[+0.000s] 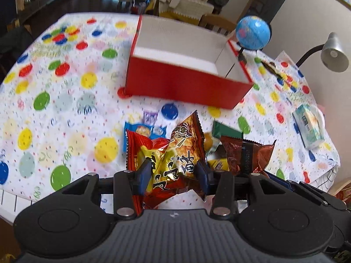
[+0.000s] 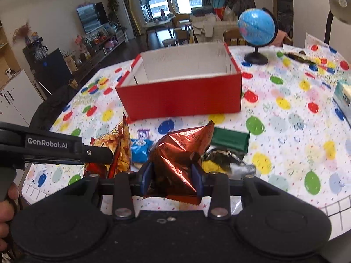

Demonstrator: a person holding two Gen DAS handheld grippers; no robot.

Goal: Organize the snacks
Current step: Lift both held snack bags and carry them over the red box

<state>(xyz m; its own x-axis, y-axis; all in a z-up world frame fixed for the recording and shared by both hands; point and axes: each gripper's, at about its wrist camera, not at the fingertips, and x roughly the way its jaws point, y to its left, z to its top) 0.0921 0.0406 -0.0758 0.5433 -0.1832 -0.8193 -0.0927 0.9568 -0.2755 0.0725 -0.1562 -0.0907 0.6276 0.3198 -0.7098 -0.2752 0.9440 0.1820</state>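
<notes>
Nearest of all, the left gripper [image 1: 173, 173] pinches a red-and-yellow snack bag [image 1: 166, 153], its blue pads pressed into the crinkled foil on both sides. Beside it, the right gripper [image 2: 172, 173] is clamped the same way on a copper-brown foil packet [image 2: 182, 151], which bulges upward between its jaws. Both packets look lifted clear of the balloon-print tablecloth [image 2: 285, 131], on the near side of the red box [image 2: 179, 96].

Just short of the red box, more snacks lie loose on the cloth: a blue biscuit packet [image 2: 140, 149], a small purple sachet [image 2: 143, 134], a green packet [image 2: 230, 140] and a yellow-and-silver wrapper [image 2: 223, 160]. The red box itself stands open, its white inside empty as far as can be seen, so sorting seems barely begun.

Beyond the red box, at its far right corner, a small blue globe [image 2: 256, 28] stands on a black base; well to the right of the box lies a pale tissue pack [image 1: 309, 127].

The risks sit in the grips and the crowding. Puffed foil is slippery, so either bag could slide free short of the box. Both grippers travel side by side, and might knock together at the rim. A wide swing right of the box could topple the globe.
</notes>
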